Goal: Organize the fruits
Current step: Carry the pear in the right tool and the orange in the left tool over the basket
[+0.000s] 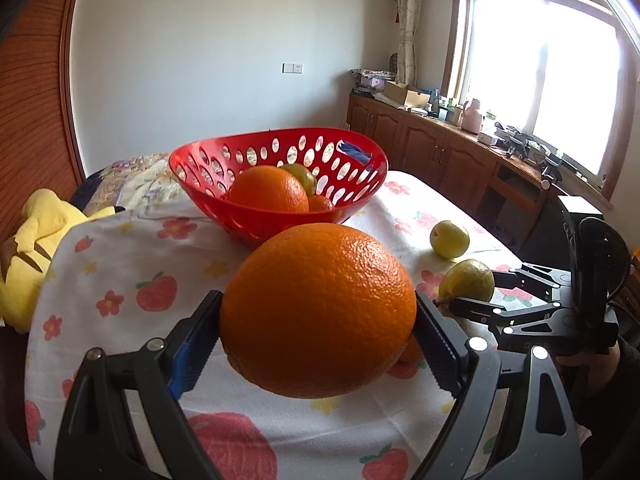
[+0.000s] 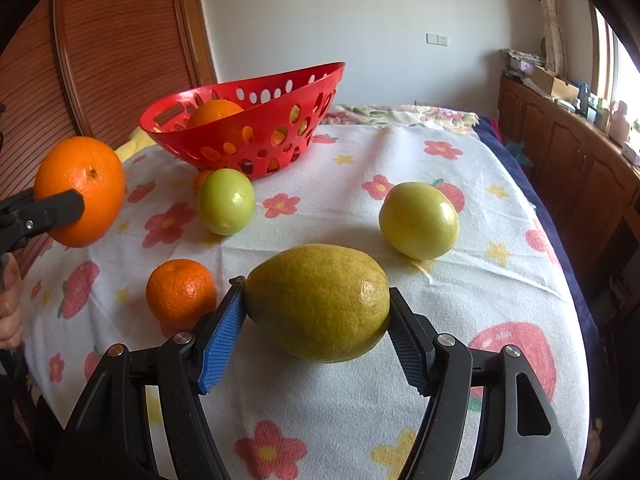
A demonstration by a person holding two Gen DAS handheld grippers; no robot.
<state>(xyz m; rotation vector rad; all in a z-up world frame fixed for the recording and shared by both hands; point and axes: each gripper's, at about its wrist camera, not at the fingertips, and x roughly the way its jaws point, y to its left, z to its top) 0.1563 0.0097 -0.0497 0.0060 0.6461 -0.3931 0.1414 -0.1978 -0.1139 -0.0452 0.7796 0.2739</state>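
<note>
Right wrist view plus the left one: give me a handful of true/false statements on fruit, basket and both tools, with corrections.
1. The left tool grips a large orange held clear of the cloth. True.
2. The red basket is empty. False: it holds an orange and other fruit.
3. The right tool has its pads on a yellow-green pear. True.
4. The pear is already in the basket. False: it lies on the flowered cloth.
5. A small orange sits left of the pear on the cloth. True.
</note>
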